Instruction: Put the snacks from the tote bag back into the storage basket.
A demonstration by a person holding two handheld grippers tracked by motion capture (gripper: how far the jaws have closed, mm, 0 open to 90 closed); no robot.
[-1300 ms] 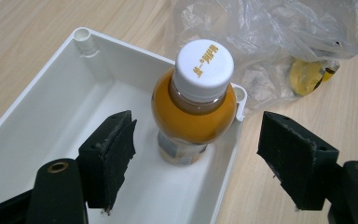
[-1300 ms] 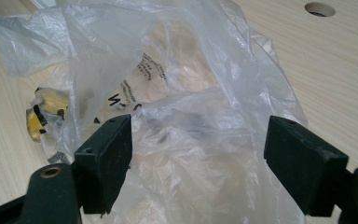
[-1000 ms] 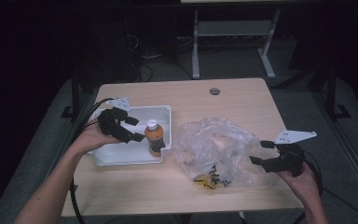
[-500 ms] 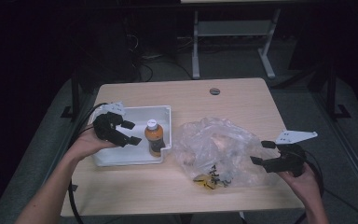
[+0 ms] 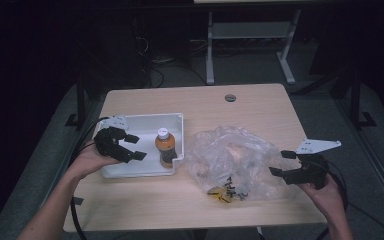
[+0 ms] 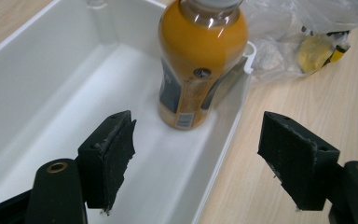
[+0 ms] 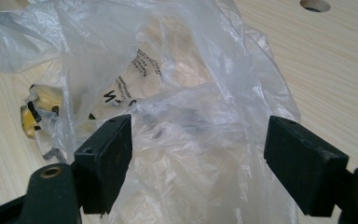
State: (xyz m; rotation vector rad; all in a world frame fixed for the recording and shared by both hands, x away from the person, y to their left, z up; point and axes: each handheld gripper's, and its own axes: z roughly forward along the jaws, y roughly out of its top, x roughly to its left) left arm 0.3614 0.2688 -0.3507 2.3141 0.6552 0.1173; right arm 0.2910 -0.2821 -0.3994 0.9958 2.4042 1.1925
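An orange drink bottle with a white cap stands upright at the right end of a white tray. My left gripper is open, a short way left of the bottle, one jaw over the tray and one over its near rim. A crumpled clear plastic bag lies mid-table with a yellow and black item inside. At the bag's right edge my right gripper stands open, empty.
The light wooden table has a round cable hole near its far edge. Cables trail from both grippers off the near corners. Behind the table stands a metal frame on a dark floor.
My left gripper has drawn back to the left, away from the bottle, which stays upright in the tray. The right gripper has barely moved.
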